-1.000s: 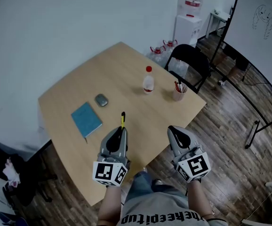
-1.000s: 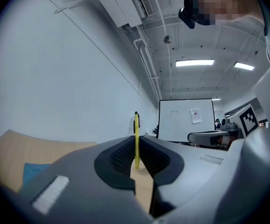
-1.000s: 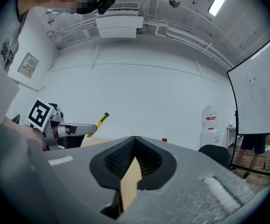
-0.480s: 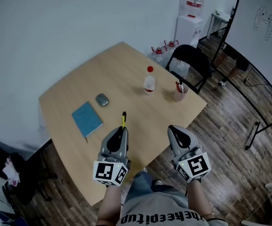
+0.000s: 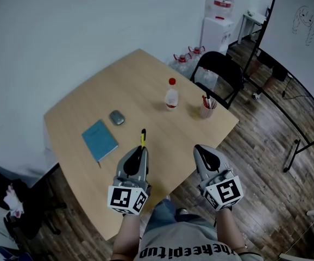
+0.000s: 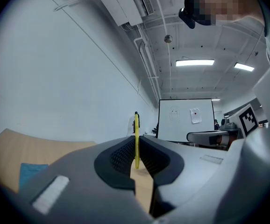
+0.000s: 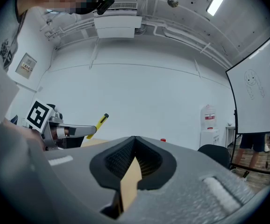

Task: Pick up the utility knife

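Note:
The utility knife [image 5: 142,137] is yellow with a black tip. It juts forward out of my left gripper [image 5: 139,151], held above the near part of the wooden table [image 5: 146,80]. In the left gripper view the knife [image 6: 136,136] stands on edge, pinched between the two black pads, with my left gripper [image 6: 136,154] shut on it. My right gripper [image 5: 203,150] hovers to the right, beyond the table's near edge. Its jaws [image 7: 134,141] meet at the tips with nothing between them. From the right gripper view the knife [image 7: 99,123] points up and to the right.
On the table lie a blue notebook [image 5: 99,139] and a small grey object [image 5: 117,117]. A red-capped bottle [image 5: 171,94] and a cup of pens [image 5: 206,108] stand further back. A black chair [image 5: 219,72], a water dispenser [image 5: 218,23] and a whiteboard [image 5: 303,26] stand beyond.

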Demonstrator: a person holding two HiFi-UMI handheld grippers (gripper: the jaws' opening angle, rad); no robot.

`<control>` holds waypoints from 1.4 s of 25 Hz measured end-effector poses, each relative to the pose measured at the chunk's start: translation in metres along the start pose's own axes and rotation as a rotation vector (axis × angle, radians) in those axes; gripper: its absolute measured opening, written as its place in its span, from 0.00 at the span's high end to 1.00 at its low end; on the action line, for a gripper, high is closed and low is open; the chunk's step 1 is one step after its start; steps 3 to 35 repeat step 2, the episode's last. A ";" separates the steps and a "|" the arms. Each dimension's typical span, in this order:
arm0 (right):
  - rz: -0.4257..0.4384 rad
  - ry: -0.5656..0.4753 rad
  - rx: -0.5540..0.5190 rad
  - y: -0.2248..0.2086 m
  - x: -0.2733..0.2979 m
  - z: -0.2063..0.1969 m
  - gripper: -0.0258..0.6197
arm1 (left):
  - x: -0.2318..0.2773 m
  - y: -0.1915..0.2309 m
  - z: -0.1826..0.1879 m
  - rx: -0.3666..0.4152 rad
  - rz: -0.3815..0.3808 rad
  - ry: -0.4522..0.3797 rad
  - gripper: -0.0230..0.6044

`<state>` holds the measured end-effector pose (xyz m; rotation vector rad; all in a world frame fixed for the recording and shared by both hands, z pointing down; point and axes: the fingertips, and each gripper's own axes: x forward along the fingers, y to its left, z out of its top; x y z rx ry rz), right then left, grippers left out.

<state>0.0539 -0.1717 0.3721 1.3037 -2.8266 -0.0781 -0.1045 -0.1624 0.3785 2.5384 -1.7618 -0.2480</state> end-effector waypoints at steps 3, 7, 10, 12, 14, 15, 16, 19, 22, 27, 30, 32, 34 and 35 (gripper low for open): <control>-0.002 -0.001 0.002 -0.002 0.002 0.000 0.96 | 0.003 0.001 0.000 -0.003 0.002 0.004 0.89; -0.002 -0.001 0.002 -0.002 0.002 0.000 0.96 | 0.003 0.001 0.000 -0.003 0.002 0.004 0.89; -0.002 -0.001 0.002 -0.002 0.002 0.000 0.96 | 0.003 0.001 0.000 -0.003 0.002 0.004 0.89; -0.002 -0.001 0.002 -0.002 0.002 0.000 0.96 | 0.003 0.001 0.000 -0.003 0.002 0.004 0.89; -0.002 -0.001 0.002 -0.002 0.002 0.000 0.96 | 0.003 0.001 0.000 -0.003 0.002 0.004 0.89; -0.002 -0.001 0.002 -0.002 0.002 0.000 0.96 | 0.003 0.001 0.000 -0.003 0.002 0.004 0.89; -0.002 -0.001 0.002 -0.002 0.002 0.000 0.96 | 0.003 0.001 0.000 -0.003 0.002 0.004 0.89; -0.002 -0.001 0.002 -0.002 0.002 0.000 0.96 | 0.003 0.001 0.000 -0.003 0.002 0.004 0.89; -0.002 -0.001 0.002 -0.002 0.002 0.000 0.96 | 0.003 0.001 0.000 -0.003 0.002 0.004 0.89; -0.002 -0.001 0.002 -0.002 0.002 0.000 0.96 | 0.003 0.001 0.000 -0.003 0.002 0.004 0.89; -0.002 -0.001 0.002 -0.002 0.002 0.000 0.96 | 0.003 0.001 0.000 -0.003 0.002 0.004 0.89; -0.002 -0.001 0.002 -0.002 0.002 0.000 0.96 | 0.003 0.001 0.000 -0.003 0.002 0.004 0.89; -0.002 -0.001 0.002 -0.002 0.002 0.000 0.96 | 0.003 0.001 0.000 -0.003 0.002 0.004 0.89; -0.002 -0.001 0.002 -0.002 0.002 0.000 0.96 | 0.003 0.001 0.000 -0.003 0.002 0.004 0.89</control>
